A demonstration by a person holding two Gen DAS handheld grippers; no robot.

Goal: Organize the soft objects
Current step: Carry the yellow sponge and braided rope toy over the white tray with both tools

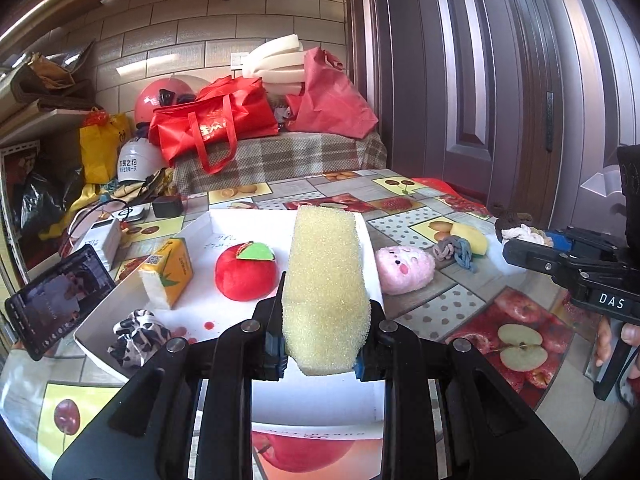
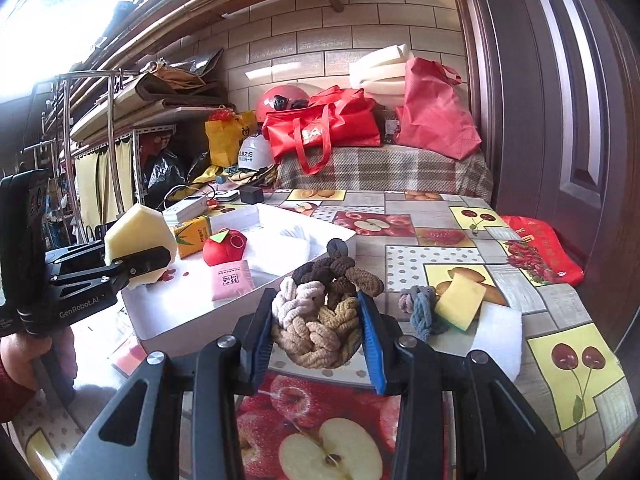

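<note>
Over the white tray point(image 1: 224, 220), the left gripper point(image 1: 320, 344) pinches the sponge point(image 1: 324, 280) while the right gripper point(image 2: 320, 328), beside the tray, squeezes braided hair ties point(image 2: 320, 312), whose loose loops could snag the fingers on release.

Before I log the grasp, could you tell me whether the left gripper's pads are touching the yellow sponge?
Touching. The left wrist view shows the left gripper with both pads pressed against the sides of the yellow sponge, with no gap.
</note>
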